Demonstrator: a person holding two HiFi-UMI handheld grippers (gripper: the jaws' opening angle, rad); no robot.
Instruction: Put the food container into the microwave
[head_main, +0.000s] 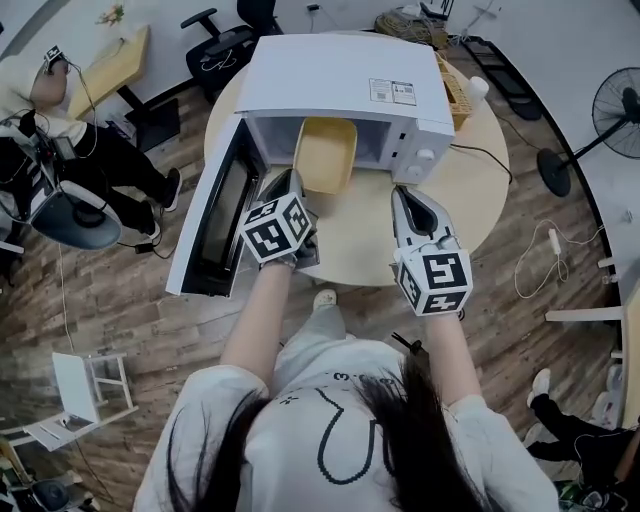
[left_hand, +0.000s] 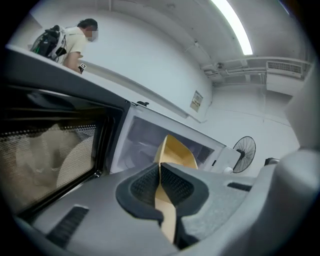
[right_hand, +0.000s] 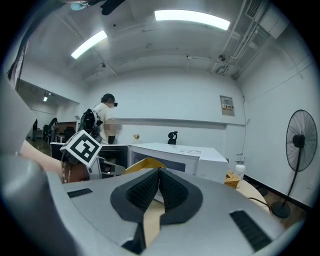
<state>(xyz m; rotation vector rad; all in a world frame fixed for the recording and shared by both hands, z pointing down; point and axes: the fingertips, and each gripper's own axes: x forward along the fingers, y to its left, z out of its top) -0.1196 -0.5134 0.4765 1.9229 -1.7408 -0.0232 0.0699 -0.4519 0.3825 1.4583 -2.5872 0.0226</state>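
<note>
The yellow food container (head_main: 326, 152) hangs tilted in the mouth of the white microwave (head_main: 340, 85), whose door (head_main: 215, 215) is swung open to the left. My left gripper (head_main: 290, 183) is shut on the container's near left rim. In the left gripper view the rim (left_hand: 170, 210) runs between the pads and the container (left_hand: 179, 155) rises towards the cavity (left_hand: 142, 142). My right gripper (head_main: 401, 196) hovers over the round table (head_main: 350, 250) to the container's right, apart from it. Its jaws (right_hand: 160, 172) are shut on nothing, and the container's edge (right_hand: 142, 163) shows behind them.
A wicker basket (head_main: 456, 92) and a white bottle (head_main: 478, 88) stand behind the microwave's right side. A cable (head_main: 482, 152) trails over the table. A seated person (head_main: 45, 120) is at the far left and a floor fan (head_main: 615, 112) at the right.
</note>
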